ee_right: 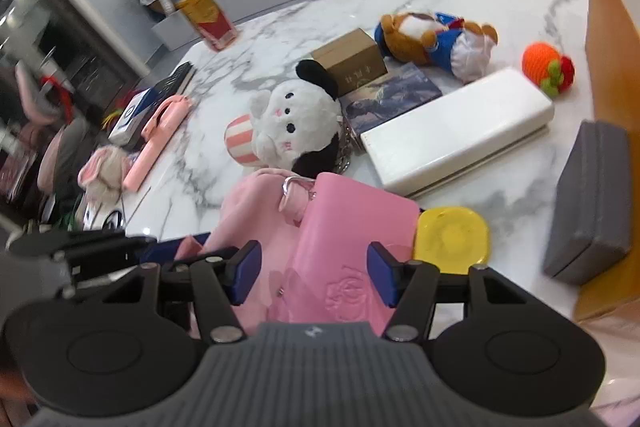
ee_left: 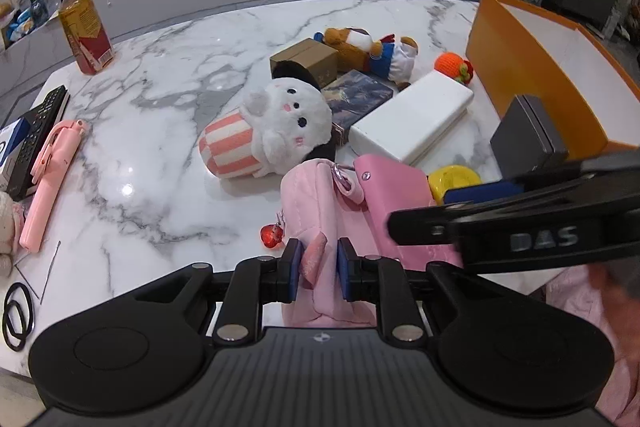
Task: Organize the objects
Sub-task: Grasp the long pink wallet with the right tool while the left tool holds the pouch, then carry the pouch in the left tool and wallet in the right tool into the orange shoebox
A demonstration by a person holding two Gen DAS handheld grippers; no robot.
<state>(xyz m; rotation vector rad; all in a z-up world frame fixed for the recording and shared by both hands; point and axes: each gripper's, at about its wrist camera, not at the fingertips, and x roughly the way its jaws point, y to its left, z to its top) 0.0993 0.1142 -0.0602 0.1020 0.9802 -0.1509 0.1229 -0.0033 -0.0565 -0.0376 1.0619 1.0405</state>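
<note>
Pinching a fold of the pink pouch (ee_left: pixel 320 203), left gripper (ee_left: pixel 318 267) grips fabric; right gripper (ee_right: pixel 314 273) spread wide above it; next: the orange box (ee_left: pixel 532 67) beyond.

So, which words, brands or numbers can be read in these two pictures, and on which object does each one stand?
"DAS": raised letters on the black right claw, seen in the left wrist view.
Red and yellow bottle: label print is too small to read.
Brown cardboard box: dark marks on its side, too blurred to read.
Blue and white box: a round logo only, not readable.
</note>
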